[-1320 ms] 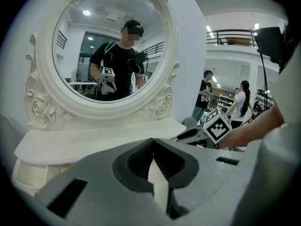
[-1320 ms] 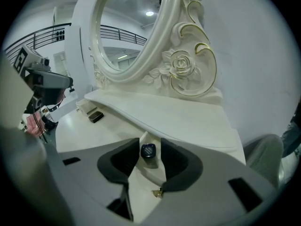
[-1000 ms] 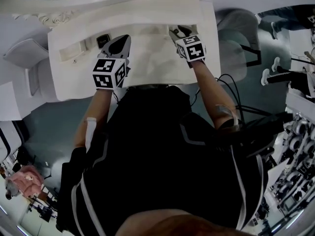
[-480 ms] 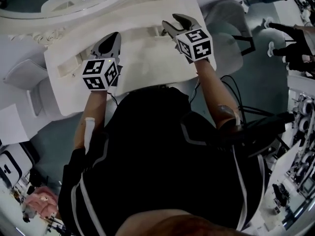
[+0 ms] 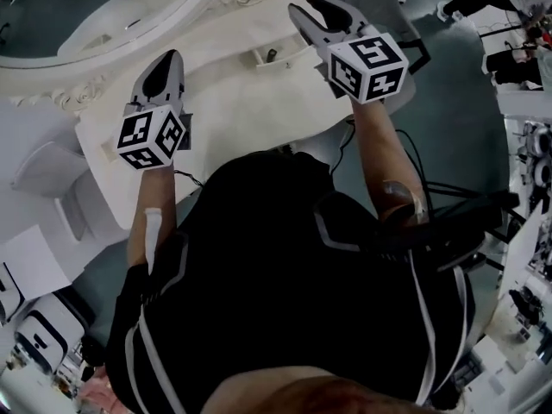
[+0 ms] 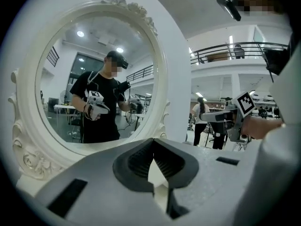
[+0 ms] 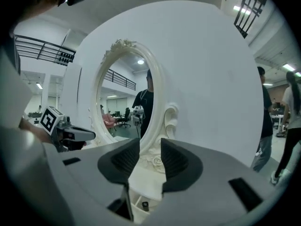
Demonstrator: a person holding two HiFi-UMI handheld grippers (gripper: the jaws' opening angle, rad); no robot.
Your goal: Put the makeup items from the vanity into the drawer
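A white vanity (image 5: 250, 102) is filling the far half of the head view, with its ornate oval mirror (image 5: 112, 15) standing at the far left edge. A person in black clothing (image 5: 285, 274) is standing at the near side of the vanity, holding both arms out and a gripper in each hand, both raised above the tabletop. The mirror is reflecting this person and the grippers. The right gripper (image 5: 304, 7) is pointing toward the mirror's carved frame at the far right of the tabletop; its jaws have just been closing a little, yet they are standing moderately apart with nothing between them. The left gripper (image 5: 168, 59) is hovering over the left part of the tabletop, also pointing at the mirror, with its jaws drawn together at the tips and holding nothing. A small open drawer (image 5: 285, 57) is sticking out at the foot of the mirror, just below the right gripper. A small dark item (image 5: 272, 55) is lying inside that drawer; it is too small to identify.
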